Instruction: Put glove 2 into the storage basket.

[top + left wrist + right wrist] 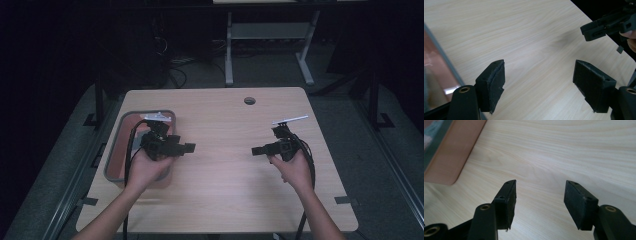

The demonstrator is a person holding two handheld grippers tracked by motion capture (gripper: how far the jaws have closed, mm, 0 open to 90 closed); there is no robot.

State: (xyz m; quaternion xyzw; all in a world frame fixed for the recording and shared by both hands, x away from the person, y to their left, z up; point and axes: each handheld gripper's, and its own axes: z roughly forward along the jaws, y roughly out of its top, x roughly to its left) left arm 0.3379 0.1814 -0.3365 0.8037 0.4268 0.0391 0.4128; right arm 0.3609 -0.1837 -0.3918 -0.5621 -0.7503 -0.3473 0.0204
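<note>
Grey-rimmed tray (114,145) with reddish floor beneath left gripper (189,147); both it and right gripper (256,150) wide open, empty.

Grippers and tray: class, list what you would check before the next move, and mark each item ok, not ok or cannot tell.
1. Left gripper jaws open, nothing between them: ok.
2. Right gripper jaws open, nothing between them: ok.
3. The grippers apart from each other over the table: ok.
4. Left gripper near the tray: ok, it hovers at the tray's right edge.
5. Tray contents: cannot tell; the hand covers part of it.
6. Cables free of the tray rim: cannot tell.
</note>
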